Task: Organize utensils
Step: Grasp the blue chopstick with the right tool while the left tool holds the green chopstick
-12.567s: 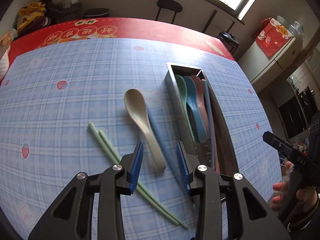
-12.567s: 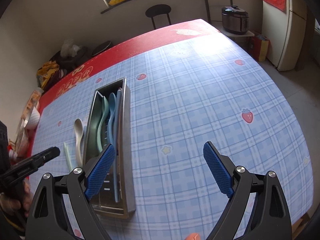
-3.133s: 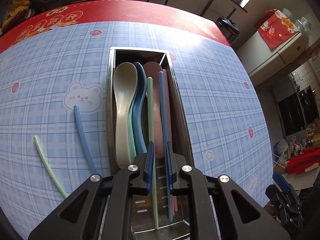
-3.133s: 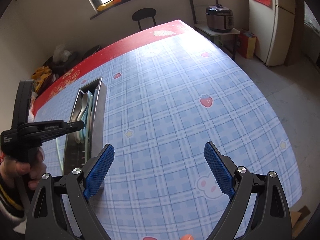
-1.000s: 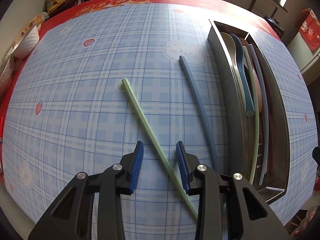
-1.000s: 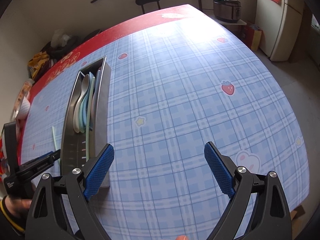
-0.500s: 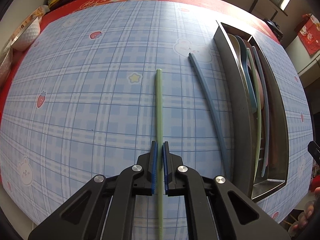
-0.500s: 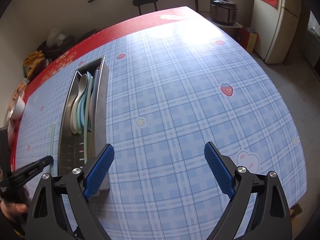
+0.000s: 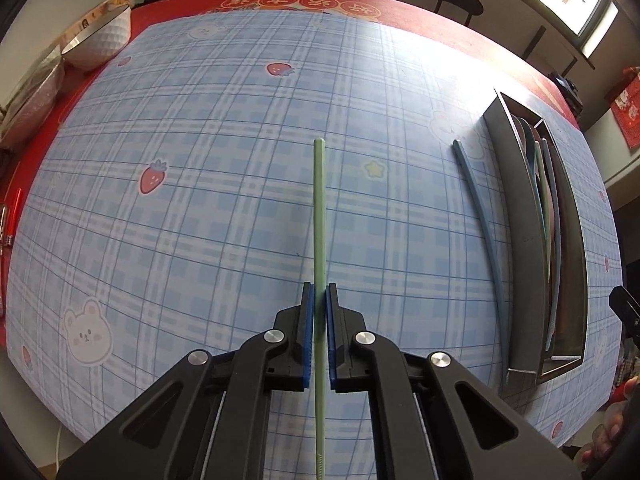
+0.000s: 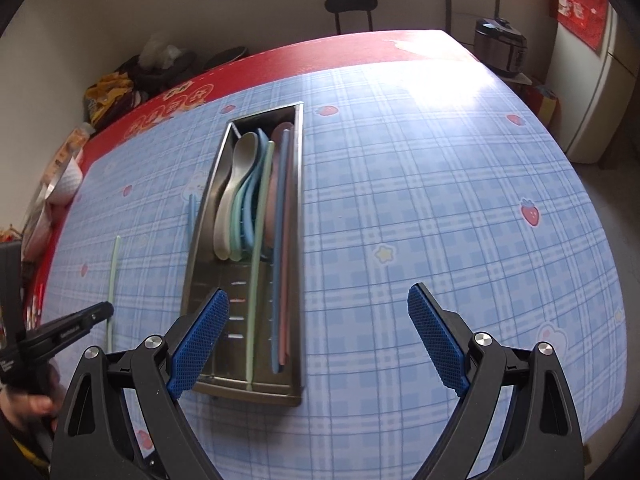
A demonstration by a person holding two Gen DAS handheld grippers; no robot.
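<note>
Left gripper point(image 9: 319, 300) clamped on green chopstick point(image 9: 319, 216), blue pads pressed flat against both sides of the stick, roughly a third up from its near end; far tip pointing straight away over the blue checked tablecloth point(image 9: 200, 200), near end running back between the black gripper arms. From the right wrist view, same green chopstick point(image 10: 114, 276) seen thin and slanted at left, pinched at its lower part by the left gripper point(image 10: 105, 310), a hand point(image 10: 28, 404) on the handle at the frame edge. Whether the held chopstick touches the cloth: cannot tell. Blue chopstick point(image 9: 480, 232) lying loose on the cloth just beside the metal tray's point(image 9: 516, 240) left wall, parallel to it, not in it. Inside the tray point(image 10: 296, 240): beige spoon point(image 10: 234, 192) on the left stacked with teal and blue spoons, a second green chopstick point(image 10: 258, 248) down the middle, pink spoon point(image 10: 276, 200) and another blue chopstick point(image 10: 278, 248) along the right side. Right gripper point(image 10: 318, 340) wide apart, nothing between the blue pads, hovering above the near end of the tray and the bare cloth to its right. White bowl point(image 9: 102, 40) at the far left corner on the red table edge.
</note>
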